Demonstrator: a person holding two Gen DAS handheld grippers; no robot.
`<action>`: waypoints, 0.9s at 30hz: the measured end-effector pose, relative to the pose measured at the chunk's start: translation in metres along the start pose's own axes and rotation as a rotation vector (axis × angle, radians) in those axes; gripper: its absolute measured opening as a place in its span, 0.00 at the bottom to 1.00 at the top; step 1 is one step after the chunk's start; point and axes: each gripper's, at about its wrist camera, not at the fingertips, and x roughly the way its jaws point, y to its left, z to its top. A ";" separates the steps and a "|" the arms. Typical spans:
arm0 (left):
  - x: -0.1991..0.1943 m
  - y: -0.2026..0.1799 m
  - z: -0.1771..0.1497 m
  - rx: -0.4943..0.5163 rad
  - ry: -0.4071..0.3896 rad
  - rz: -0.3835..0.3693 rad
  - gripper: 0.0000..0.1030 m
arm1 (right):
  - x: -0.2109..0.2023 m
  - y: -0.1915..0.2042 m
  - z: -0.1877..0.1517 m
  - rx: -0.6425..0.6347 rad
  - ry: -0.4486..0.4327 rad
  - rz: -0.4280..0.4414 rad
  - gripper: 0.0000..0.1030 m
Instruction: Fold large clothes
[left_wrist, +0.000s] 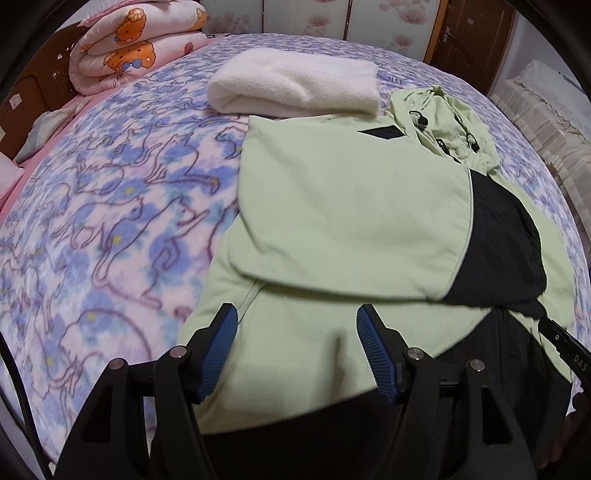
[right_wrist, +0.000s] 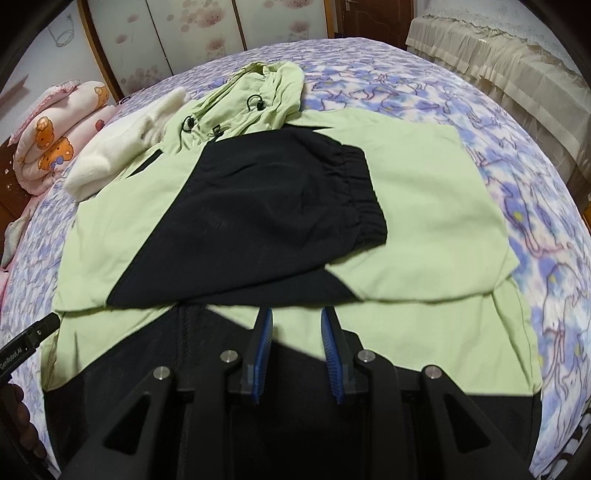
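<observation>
On the bed (left_wrist: 110, 206), left wrist view: jacket (left_wrist: 351, 206), pale green with black panels, lay flat on the purple-flowered cover. Both sleeves were folded across the chest, one green with a black end over the middle. Hood (left_wrist: 443, 122) bunched at the far end, drawcords showing. White fleece (left_wrist: 295, 88), folded, lay just beyond the jacket's far edge, touching it. Pink quilt (left_wrist: 136, 48) with bear print was stacked at the headboard. Left tongs (left_wrist: 297, 325) hung over the jacket's near green part, jaws wide apart, nothing between the pads (left_wrist: 221, 350). Tip of the other tool showed at the right edge.

Right wrist view: jacket (right_wrist: 424, 184) filled the middle, black sleeve with gathered cuff (right_wrist: 365, 192) lying across the green one. Hood (right_wrist: 266, 92) was at the far end, fleece (right_wrist: 122, 155) to its left, quilt (right_wrist: 55, 144) beyond that. Right tongs (right_wrist: 297, 325) hung above the near hem, jaws parted by a narrow gap, empty; cloth lay below, not pinched. Left tool's tip and fingers (right_wrist: 18, 417) showed at the left edge.
</observation>
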 end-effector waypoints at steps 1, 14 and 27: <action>-0.004 0.001 -0.003 0.001 0.000 0.000 0.64 | -0.004 0.000 -0.003 0.004 0.001 0.003 0.26; -0.082 0.016 -0.034 0.006 -0.060 -0.029 0.64 | -0.074 -0.007 -0.022 0.037 -0.063 0.027 0.26; -0.146 0.034 -0.078 0.049 -0.136 -0.011 0.67 | -0.147 -0.013 -0.060 -0.025 -0.147 -0.001 0.27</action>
